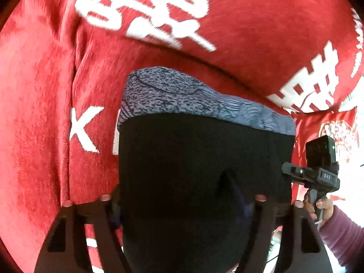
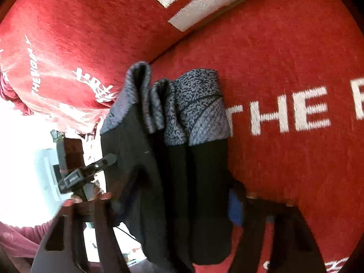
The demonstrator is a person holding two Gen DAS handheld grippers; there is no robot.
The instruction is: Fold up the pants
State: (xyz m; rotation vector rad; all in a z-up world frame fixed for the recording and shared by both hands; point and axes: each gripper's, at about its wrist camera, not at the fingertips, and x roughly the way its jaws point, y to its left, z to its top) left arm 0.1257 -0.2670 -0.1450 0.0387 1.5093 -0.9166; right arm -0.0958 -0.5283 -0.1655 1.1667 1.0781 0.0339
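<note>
The pants (image 1: 204, 154) are black with a grey speckled band (image 1: 193, 95) at the far end. They hang folded between both grippers above a red sofa cover. In the left wrist view the cloth fills the gap of my left gripper (image 1: 182, 201), which grips its near edge. My right gripper (image 1: 286, 168) shows at the cloth's right edge, held by a hand in a purple sleeve. In the right wrist view the pants (image 2: 173, 182) hang in folds between my right gripper's (image 2: 178, 199) fingers, and my left gripper (image 2: 109, 159) holds the left edge.
A red plush cover with white lettering (image 1: 147, 16) spreads over the sofa seat and back (image 2: 284, 113). A red printed cushion (image 1: 329, 129) lies at the right. A bright room area (image 2: 22, 159) shows beyond the sofa edge.
</note>
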